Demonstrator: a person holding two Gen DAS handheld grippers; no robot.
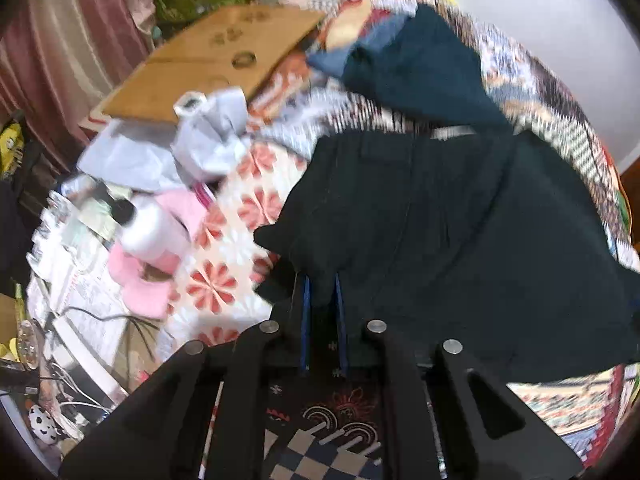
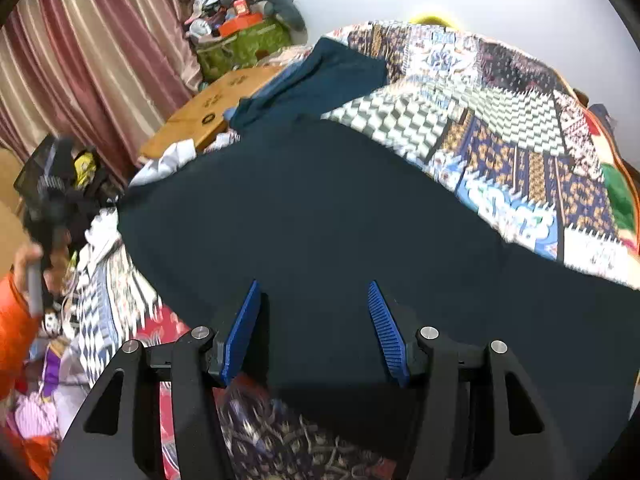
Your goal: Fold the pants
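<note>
Dark navy pants [image 1: 440, 240] lie on a patterned quilt, waistband at the far side with a pale label. My left gripper [image 1: 322, 280] is shut on a fold of the pants at their near left edge, lifting it slightly. In the right wrist view the pants [image 2: 320, 208] spread wide across the bed. My right gripper [image 2: 314, 292] is open, its blue pads [image 2: 244, 332] just above the near edge of the pants, holding nothing.
A second teal garment [image 1: 420, 64] lies beyond the pants. A wooden board [image 1: 224, 52], grey cloth [image 1: 208, 136] and pink items [image 1: 160, 240] lie to the left. The patchwork quilt [image 2: 500, 132] extends right. Curtains [image 2: 92, 52] hang at the left.
</note>
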